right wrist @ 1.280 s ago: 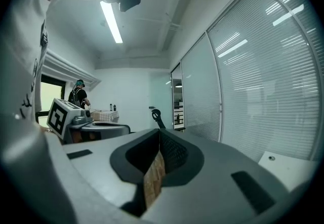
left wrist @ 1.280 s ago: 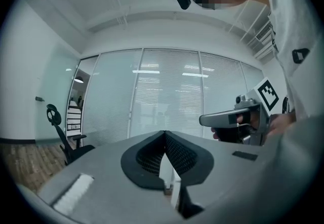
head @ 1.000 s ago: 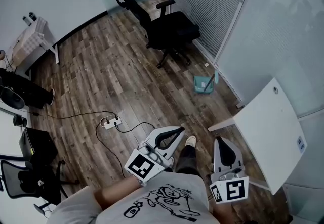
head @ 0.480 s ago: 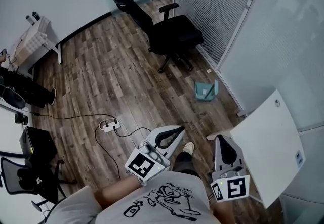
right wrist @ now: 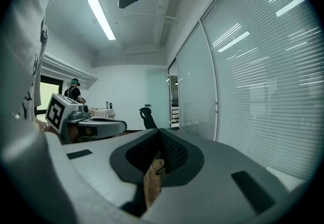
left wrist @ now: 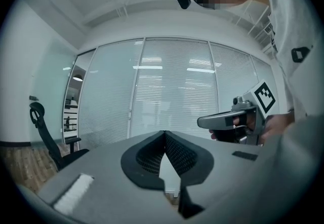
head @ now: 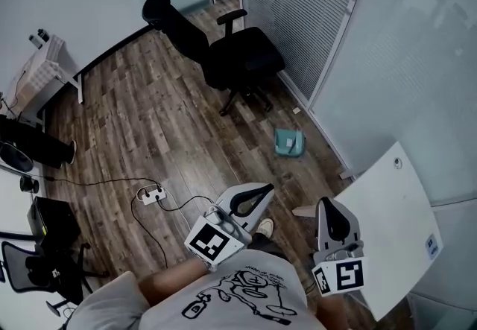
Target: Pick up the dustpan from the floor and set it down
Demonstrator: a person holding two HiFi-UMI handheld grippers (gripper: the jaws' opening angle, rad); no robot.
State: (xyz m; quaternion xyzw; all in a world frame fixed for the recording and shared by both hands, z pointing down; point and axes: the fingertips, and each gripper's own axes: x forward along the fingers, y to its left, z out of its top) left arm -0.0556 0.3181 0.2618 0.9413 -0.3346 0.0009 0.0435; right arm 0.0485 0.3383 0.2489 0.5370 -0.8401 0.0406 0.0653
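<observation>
The teal dustpan (head: 288, 143) lies on the wooden floor beside the glass wall, just past the black chair. Both grippers are held out level at waist height, well short of it. My left gripper (head: 266, 189) is shut, its jaws meeting at a point (left wrist: 165, 134) with nothing between them. My right gripper (head: 326, 203) is also shut and holds nothing (right wrist: 160, 132). Each gripper shows in the other's view: the right gripper (left wrist: 202, 122) and the left gripper (right wrist: 123, 126). The dustpan is in neither gripper view.
A black office chair (head: 232, 54) stands on the floor beyond the dustpan. A white table top (head: 387, 220) is close on the right. A power strip (head: 147, 192) and its cable lie on the floor at left. Glass walls with blinds (head: 298, 8) close the right side.
The person has walked forward with both grippers. The dustpan and chair sit lower and more to the left in the head view. Both grippers stayed shut.
</observation>
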